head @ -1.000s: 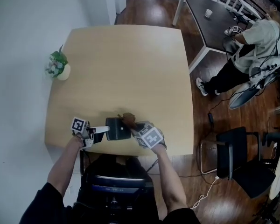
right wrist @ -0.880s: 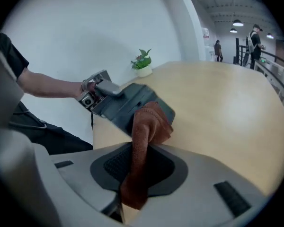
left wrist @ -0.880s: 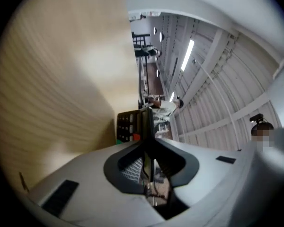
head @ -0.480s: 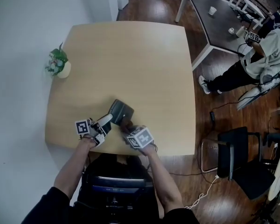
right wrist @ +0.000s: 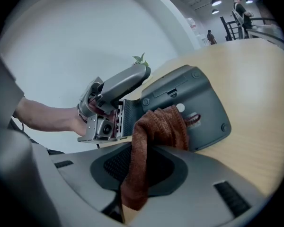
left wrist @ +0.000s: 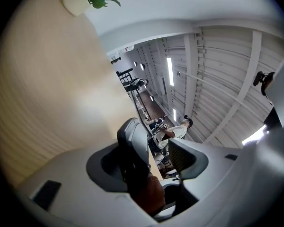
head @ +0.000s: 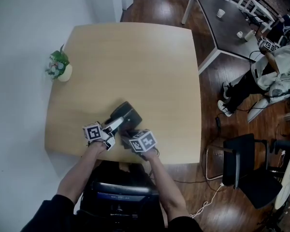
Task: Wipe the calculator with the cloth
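- table: plain light wood
- calculator: by the near edge, tipped up, underside showing, long axis running near-left to far-right
- left gripper: jaws just opened, calculator edge between them
- right gripper: pinching the cloth against that underside

The cloth in the right gripper is rusty brown. The calculator just past the gripper is dark grey all over. Under them the table is pale yellow wood. The right gripper is grey, and its cube has black and white squares. Far beyond it, a plant has green leaves in a cream pot. The floor is dark brown wood.
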### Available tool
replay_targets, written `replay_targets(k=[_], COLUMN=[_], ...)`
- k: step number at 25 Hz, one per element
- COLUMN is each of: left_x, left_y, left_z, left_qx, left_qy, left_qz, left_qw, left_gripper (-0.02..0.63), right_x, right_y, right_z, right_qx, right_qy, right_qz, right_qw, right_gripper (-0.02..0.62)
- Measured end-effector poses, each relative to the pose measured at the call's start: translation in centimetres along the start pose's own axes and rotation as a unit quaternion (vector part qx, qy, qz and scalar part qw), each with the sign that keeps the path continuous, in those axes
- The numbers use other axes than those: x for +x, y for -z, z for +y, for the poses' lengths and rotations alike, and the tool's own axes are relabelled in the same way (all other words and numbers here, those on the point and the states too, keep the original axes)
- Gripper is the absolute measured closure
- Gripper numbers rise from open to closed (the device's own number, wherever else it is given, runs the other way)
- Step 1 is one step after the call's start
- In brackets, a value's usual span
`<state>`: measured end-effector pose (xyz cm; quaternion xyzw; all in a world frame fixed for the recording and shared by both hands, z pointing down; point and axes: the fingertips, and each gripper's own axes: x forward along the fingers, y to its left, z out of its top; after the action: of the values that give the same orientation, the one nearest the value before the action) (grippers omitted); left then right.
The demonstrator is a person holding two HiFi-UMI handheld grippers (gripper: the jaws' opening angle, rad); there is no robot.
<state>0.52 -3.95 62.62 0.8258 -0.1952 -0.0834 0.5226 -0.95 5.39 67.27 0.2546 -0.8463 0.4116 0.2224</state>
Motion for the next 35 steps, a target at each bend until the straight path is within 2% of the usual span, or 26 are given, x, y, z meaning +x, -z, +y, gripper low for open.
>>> replay_targets(k=[5,9,12,13,14,15,17,20,22,24,25,26,27,30,33,34,35], left_x=[0.6,1.4,2.0,2.0,1.9,1.8,1.9,2.0,2.0,2.3,2.6,2.9,3.2,4.0,4.4,4.3,4.1], left_y=[1.7,1.7,1.7,1.7,1.7,1.7,1.9,2.0,2.0,2.1,2.2,2.5,2.8,3.4,3.9,4.1,4.1], left_z=[1.5,1.9,2.0,2.2,2.4,2.5,2.3,2.2,2.2,1.8,1.4,1.1,0.8,0.5,0.8,1.2,1.6], left_qx=[0.027,0.012,0.018,0.026,0.032,0.037,0.044,0.048,0.049,0.045,0.041,0.041,0.047,0.093,0.157,0.180,0.196], left_qy=[-0.036,-0.046,-0.055,-0.063,-0.069,-0.071,-0.063,-0.059,-0.056,-0.047,-0.043,-0.043,-0.048,-0.073,-0.102,-0.116,-0.127], left_qz=[0.059,0.041,0.047,0.051,0.054,0.056,0.062,0.068,0.071,0.068,0.063,0.059,0.056,0.060,0.083,0.095,0.105], left_qw=[0.9973,0.9980,0.9972,0.9964,0.9956,0.9952,0.9951,0.9948,0.9946,0.9956,0.9962,0.9965,0.9962,0.9911,0.9787,0.9721,0.9667], left_gripper=[0.365,0.364,0.365,0.392,0.457,0.459,0.460,0.460,0.460,0.454,0.409,0.335,0.308,0.308,0.310,0.327,0.392], right_x=[-0.2,-0.3,-0.6,-0.7,-0.7,-1.0,-2.2,-5.3,-5.9,-5.2,-4.8,-4.6,-4.6,-4.9,-5.0,-5.0,-5.0], right_y=[-0.3,-0.6,-0.8,-0.8,-0.8,-0.7,-0.4,0.9,1.5,1.4,1.3,1.2,1.2,1.3,1.1,1.0,1.0], right_z=[-0.4,-0.7,-0.8,-0.7,-0.7,-0.8,-1.7,-5.4,-7.4,-7.6,-7.5,-7.4,-7.4,-7.4,-7.4,-7.4,-7.4], right_qx=[0.032,0.038,0.034,0.032,0.031,0.032,0.039,0.078,0.109,0.116,0.116,0.119,0.124,0.132,0.133,0.133,0.132], right_qy=[-0.014,-0.020,-0.022,-0.021,-0.019,-0.013,0.017,0.101,0.125,0.114,0.107,0.101,0.096,0.092,0.089,0.088,0.087], right_qz=[-0.057,-0.088,-0.106,-0.110,-0.113,-0.116,-0.120,-0.119,-0.111,-0.092,-0.081,-0.075,-0.072,-0.071,-0.072,-0.074,-0.076], right_qw=[0.998,0.995,0.994,0.993,0.993,0.993,0.992,0.985,0.980,0.982,0.984,0.985,0.985,0.985,0.985,0.985,0.985], right_gripper=[0.511,0.512,0.514,0.513,0.512,0.512,0.512,0.513,0.514,0.515,0.514,0.514,0.515,0.515,0.515,0.515,0.515])
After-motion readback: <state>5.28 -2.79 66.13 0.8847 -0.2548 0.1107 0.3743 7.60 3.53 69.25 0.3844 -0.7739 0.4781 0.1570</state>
